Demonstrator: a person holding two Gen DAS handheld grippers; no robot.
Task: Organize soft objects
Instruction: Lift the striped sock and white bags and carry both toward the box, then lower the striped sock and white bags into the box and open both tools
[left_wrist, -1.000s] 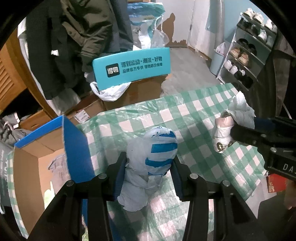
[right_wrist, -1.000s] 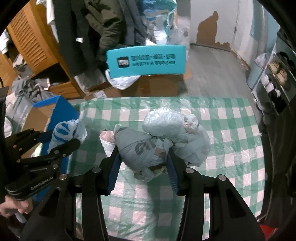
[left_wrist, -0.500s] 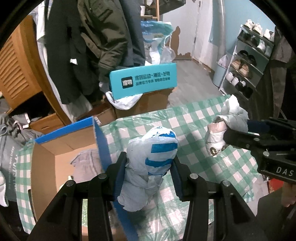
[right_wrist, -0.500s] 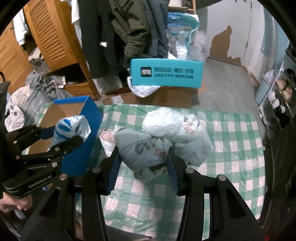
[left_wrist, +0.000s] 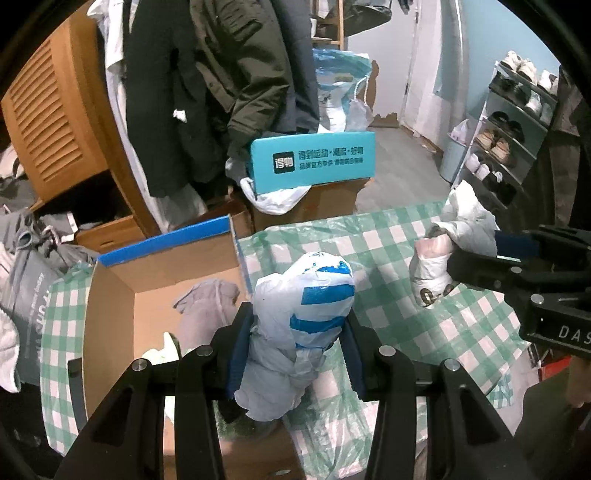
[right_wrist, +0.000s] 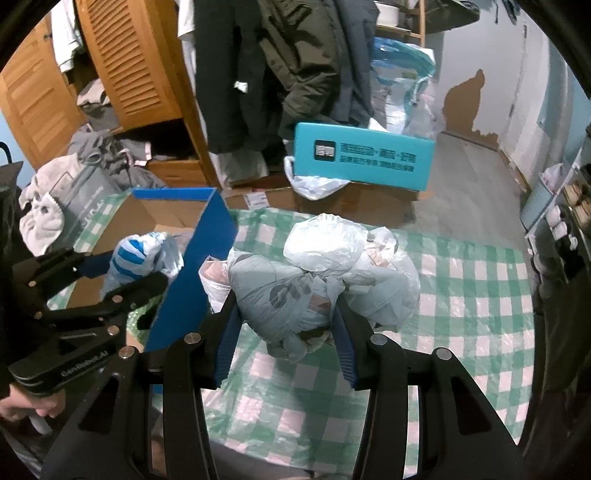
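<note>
Over the box (left_wrist: 155, 280), both tongs pinch light, squashy, slippery bags: left (left_wrist: 299, 332) striped bag (left_wrist: 306, 295), right (right_wrist: 284, 325) grey bundle (right_wrist: 280, 295), mid-body.

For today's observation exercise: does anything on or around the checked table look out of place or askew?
Nothing looks spilled or damaged. One oddity: the cardboard box has a blue flap sticking up. Each hand-held gripper, left and right, holds a knotted bag.

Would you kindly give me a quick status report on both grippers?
Left gripper shut on striped bag, at cardboard box wall. Right gripper shut on grey bundle over table. Nothing blocking.
</note>
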